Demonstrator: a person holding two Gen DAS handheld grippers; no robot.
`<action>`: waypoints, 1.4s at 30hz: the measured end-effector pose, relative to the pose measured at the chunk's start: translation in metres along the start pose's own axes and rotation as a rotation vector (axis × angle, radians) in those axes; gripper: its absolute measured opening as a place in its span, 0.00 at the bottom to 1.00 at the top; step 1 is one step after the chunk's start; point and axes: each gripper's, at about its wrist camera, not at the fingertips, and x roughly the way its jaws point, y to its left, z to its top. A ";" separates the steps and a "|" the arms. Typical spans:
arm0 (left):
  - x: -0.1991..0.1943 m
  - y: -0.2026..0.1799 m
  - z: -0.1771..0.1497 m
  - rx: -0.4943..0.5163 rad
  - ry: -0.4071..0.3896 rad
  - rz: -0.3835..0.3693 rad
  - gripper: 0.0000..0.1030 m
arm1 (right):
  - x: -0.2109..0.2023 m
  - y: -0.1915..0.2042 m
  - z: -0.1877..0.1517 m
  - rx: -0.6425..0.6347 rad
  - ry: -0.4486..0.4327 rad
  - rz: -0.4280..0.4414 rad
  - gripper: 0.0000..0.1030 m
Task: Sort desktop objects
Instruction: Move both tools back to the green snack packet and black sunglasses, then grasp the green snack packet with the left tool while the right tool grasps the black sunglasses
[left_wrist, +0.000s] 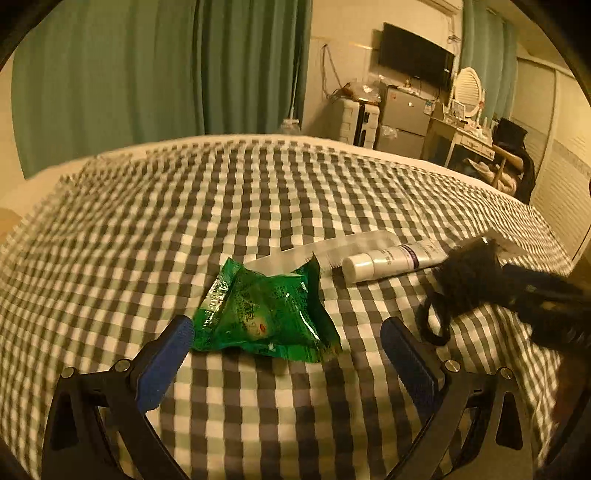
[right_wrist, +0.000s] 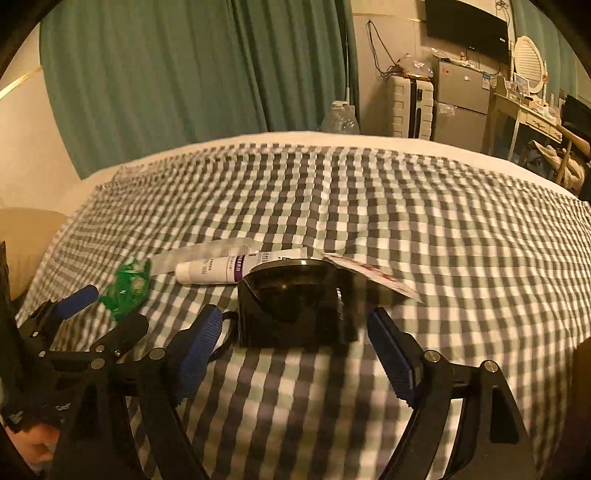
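The bed (left_wrist: 258, 206), spread with a grey-and-white checked cover, carries everything here, and the things lie in a loose cluster near its front edge. Largest among them is a black box (right_wrist: 295, 302) with a glossy dark top and a thin strap looped at its left side; it sits directly ahead of the right gripper (right_wrist: 291, 328), whose blue-padded fingers (right_wrist: 391, 354) stand wide apart on either side of it, touching nothing. A printed card (right_wrist: 373, 275) leans on the box's far right corner. Behind the box lies a white tube (left_wrist: 391, 258) with a purple band, long axis running left to right, cap toward the left, and beside it a clear flat wrapper (left_wrist: 354, 245). Smallest is the green snack packet (left_wrist: 266, 314), crumpled and lying flat, just ahead of the left gripper (left_wrist: 284, 328), whose fingers (left_wrist: 166, 362) are also spread, with the left pad close to the packet's near corner. Each gripper seems lined up on its own item: the left is nearer the packet, the right nearer the box, and a short forward push looks enough to bracket either one before closing.
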 end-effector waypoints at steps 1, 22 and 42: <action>0.003 0.001 0.003 -0.015 -0.001 0.003 1.00 | 0.004 0.001 0.000 0.004 0.003 0.001 0.79; -0.002 0.020 0.002 -0.059 0.012 -0.075 0.44 | -0.008 -0.002 -0.011 0.031 0.024 -0.011 0.73; -0.148 0.024 -0.050 -0.218 -0.003 -0.059 0.43 | -0.141 0.050 -0.033 -0.018 -0.049 0.104 0.73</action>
